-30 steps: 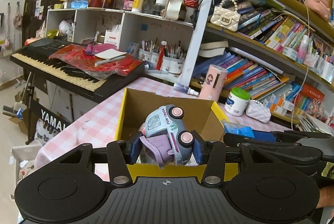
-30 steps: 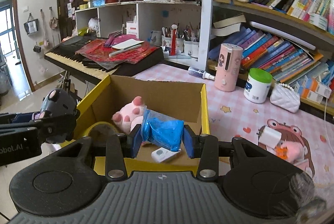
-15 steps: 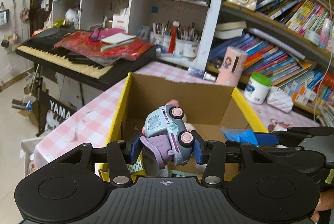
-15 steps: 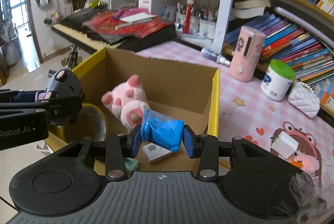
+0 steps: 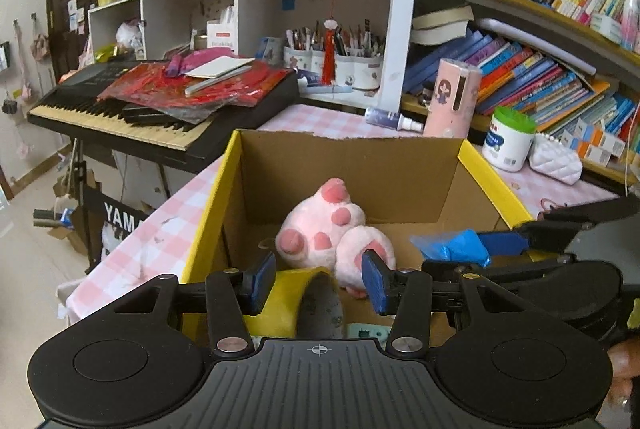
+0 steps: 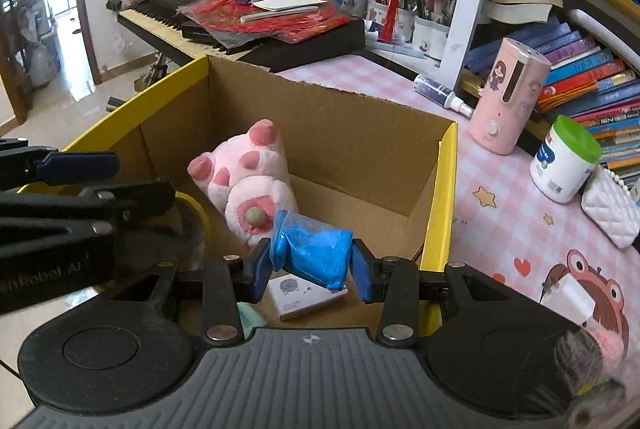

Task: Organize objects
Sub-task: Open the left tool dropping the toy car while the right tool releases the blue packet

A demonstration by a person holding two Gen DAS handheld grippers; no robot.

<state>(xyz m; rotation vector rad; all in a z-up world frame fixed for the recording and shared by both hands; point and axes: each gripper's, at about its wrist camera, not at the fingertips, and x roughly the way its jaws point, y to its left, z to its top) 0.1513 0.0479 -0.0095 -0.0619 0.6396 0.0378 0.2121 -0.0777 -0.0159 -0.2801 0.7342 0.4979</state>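
Left wrist view: the left gripper (image 5: 318,283) hangs over the near edge of the cardboard box (image 5: 352,165), its blue pads parted with nothing between them. The toy car cannot be made out in this view. Beyond the pads, at about 12 o'clock, the pink plush paw (image 5: 328,233) lies on the box floor, and a roll of yellow tape (image 5: 296,297) stands on edge just below the gap. At 3 o'clock the right gripper (image 5: 472,249) reaches in over the box's right side, clamped on a blue bag (image 5: 454,245). Right wrist view: the right gripper (image 6: 310,265) has its pads pressed on both ends of the blue bag (image 6: 310,253), held above the box interior. A small white carton (image 6: 304,295) lies on the box floor right under the bag, and the plush paw (image 6: 244,177) sits at 11 o'clock. The left gripper (image 6: 76,165) enters at 9 o'clock. The box stands on a pink checked tablecloth (image 6: 500,205).
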